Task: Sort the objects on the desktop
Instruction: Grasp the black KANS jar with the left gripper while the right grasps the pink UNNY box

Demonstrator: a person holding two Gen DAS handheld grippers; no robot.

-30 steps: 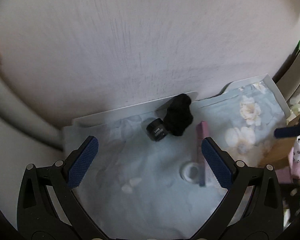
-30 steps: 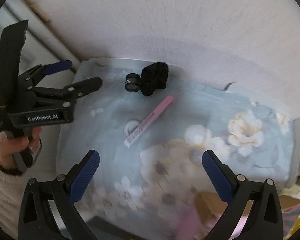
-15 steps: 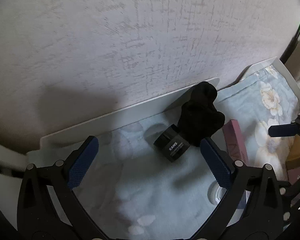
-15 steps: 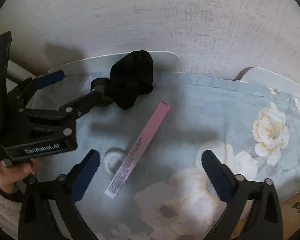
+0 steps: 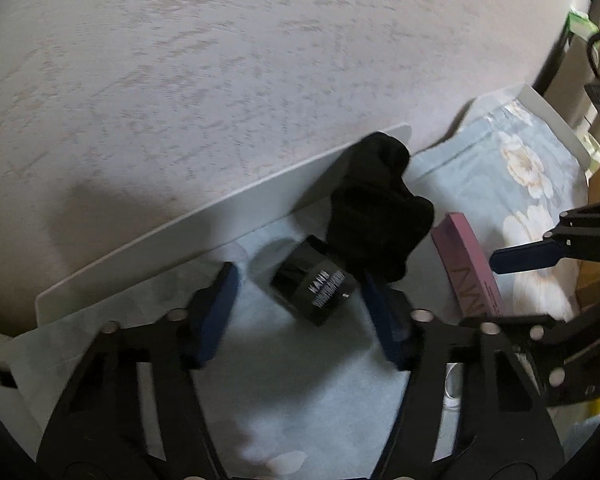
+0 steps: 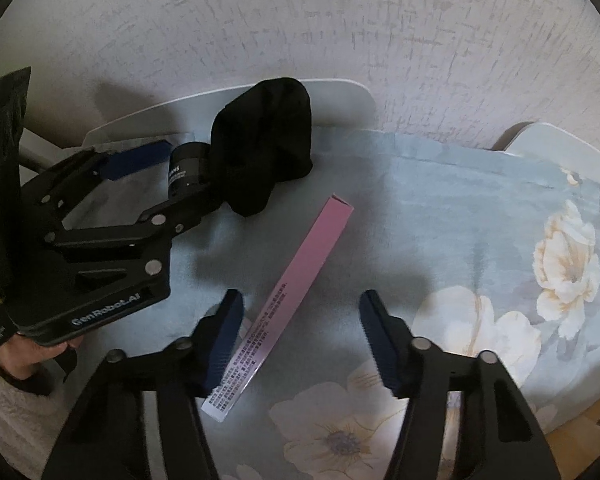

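Floral cloth (image 6: 480,208): left gripper (image 5: 300,300) closing astride black jar (image 5: 314,290), contact seemingly unmade; right gripper (image 6: 300,332) closing astride pink box (image 6: 288,300), black fabric (image 6: 264,148) at eleven o'clock

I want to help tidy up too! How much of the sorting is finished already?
Nothing looks sorted yet. The black jar, black cloth and pink box all lie on the flowered sheet. In hand: the left gripper is closing around the jar, and the right gripper is closing around the pink box; neither pinches yet. Left: lifting both, then the cloth and a small clear ring.
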